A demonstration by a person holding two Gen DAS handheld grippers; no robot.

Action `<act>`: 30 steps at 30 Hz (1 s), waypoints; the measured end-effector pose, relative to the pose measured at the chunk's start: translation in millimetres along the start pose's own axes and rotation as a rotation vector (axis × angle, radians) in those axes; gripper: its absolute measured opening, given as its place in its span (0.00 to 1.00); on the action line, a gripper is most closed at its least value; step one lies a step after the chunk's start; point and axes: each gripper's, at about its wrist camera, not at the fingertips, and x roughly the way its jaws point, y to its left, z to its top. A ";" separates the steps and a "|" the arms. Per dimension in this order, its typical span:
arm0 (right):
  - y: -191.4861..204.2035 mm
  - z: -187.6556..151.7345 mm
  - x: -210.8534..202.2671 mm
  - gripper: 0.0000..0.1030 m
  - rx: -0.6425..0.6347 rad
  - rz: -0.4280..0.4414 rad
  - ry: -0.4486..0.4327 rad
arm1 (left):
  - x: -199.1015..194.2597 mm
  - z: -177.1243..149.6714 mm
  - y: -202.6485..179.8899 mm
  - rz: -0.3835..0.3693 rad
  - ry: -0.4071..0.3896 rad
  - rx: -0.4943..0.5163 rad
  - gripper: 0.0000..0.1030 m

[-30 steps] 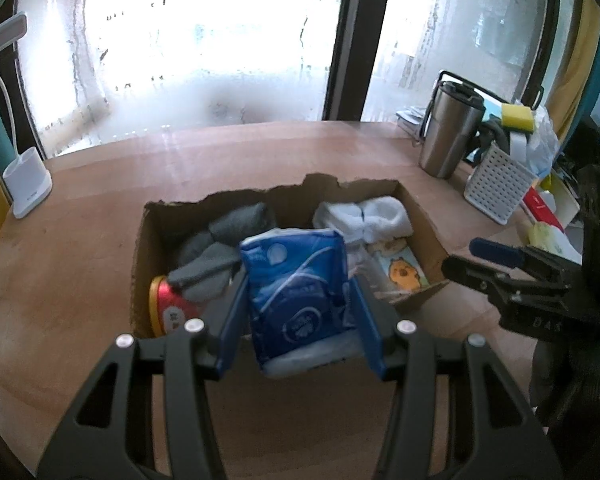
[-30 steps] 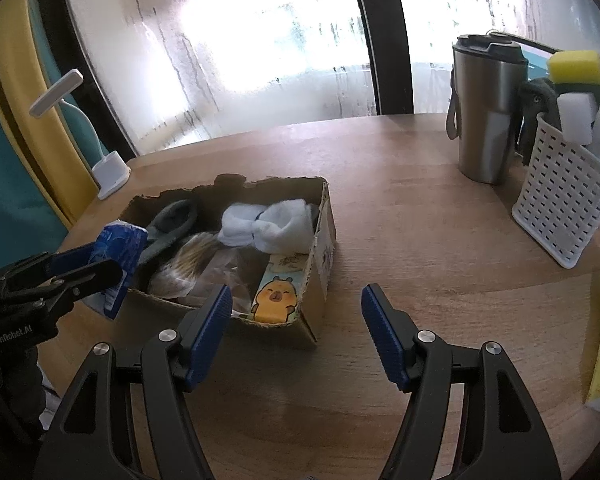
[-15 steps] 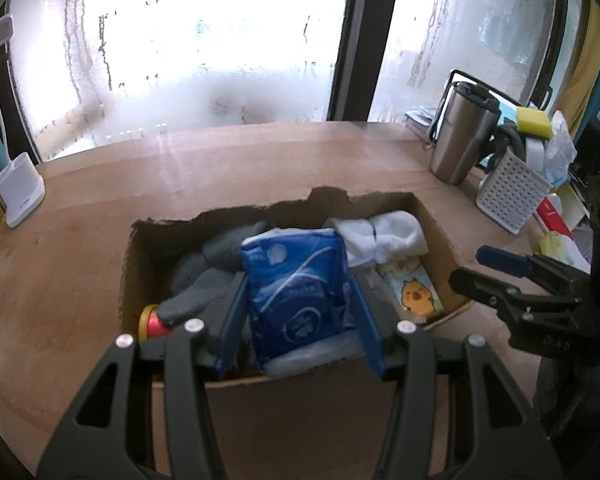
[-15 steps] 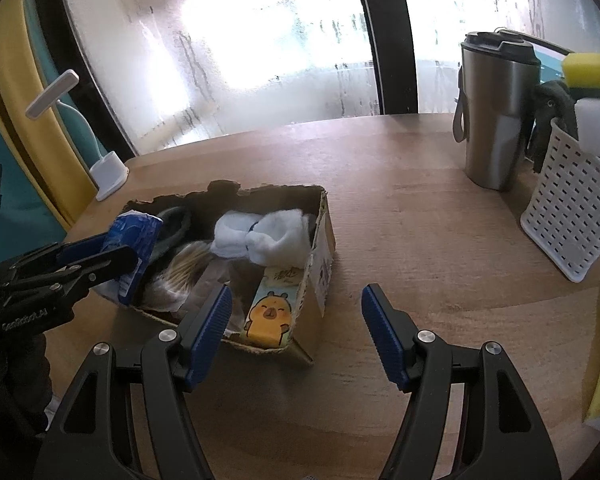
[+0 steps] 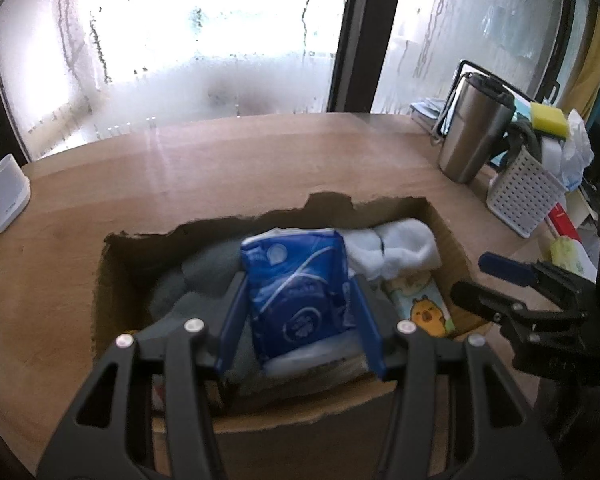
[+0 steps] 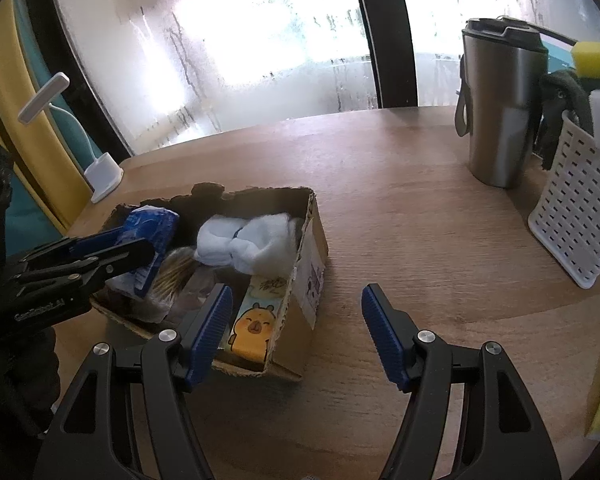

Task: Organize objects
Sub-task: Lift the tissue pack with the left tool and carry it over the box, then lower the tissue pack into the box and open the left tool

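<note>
My left gripper (image 5: 298,312) is shut on a blue tissue pack (image 5: 300,292), held upright over the middle of a torn cardboard box (image 5: 112,280). Inside the box lie grey socks (image 5: 196,284), white socks (image 5: 396,252) and a pack with a capybara picture (image 5: 424,312). The right wrist view shows the same pack (image 6: 156,224) in the left gripper (image 6: 112,248) above the box's left half. My right gripper (image 6: 297,300) stands open and holds nothing, just in front of the box's near right corner (image 6: 312,264).
A steel tumbler (image 6: 500,104) and a white perforated basket (image 6: 576,216) with a yellow sponge stand at the right of the wooden table. At the far left edge sits a white lamp base (image 6: 104,176). A fogged window lies behind.
My left gripper has carried the tissue pack forward and slightly down, from the box's near edge to over its inside. The right gripper has edged a little closer to the box.
</note>
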 end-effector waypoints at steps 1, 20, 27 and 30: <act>-0.6 0.4 1.3 0.68 0.001 0.001 0.002 | 2.6 0.7 -0.3 -0.001 0.006 -0.001 0.50; -7.6 2.3 11.4 0.68 0.007 0.000 0.019 | 31.4 3.5 2.1 0.002 0.052 -0.017 0.51; -4.6 2.3 10.4 0.68 0.002 -0.004 0.013 | 25.0 2.9 1.6 -0.010 0.031 -0.011 0.58; -2.1 2.1 8.3 0.68 0.000 -0.008 0.010 | 19.3 4.0 1.0 -0.020 0.018 -0.016 0.65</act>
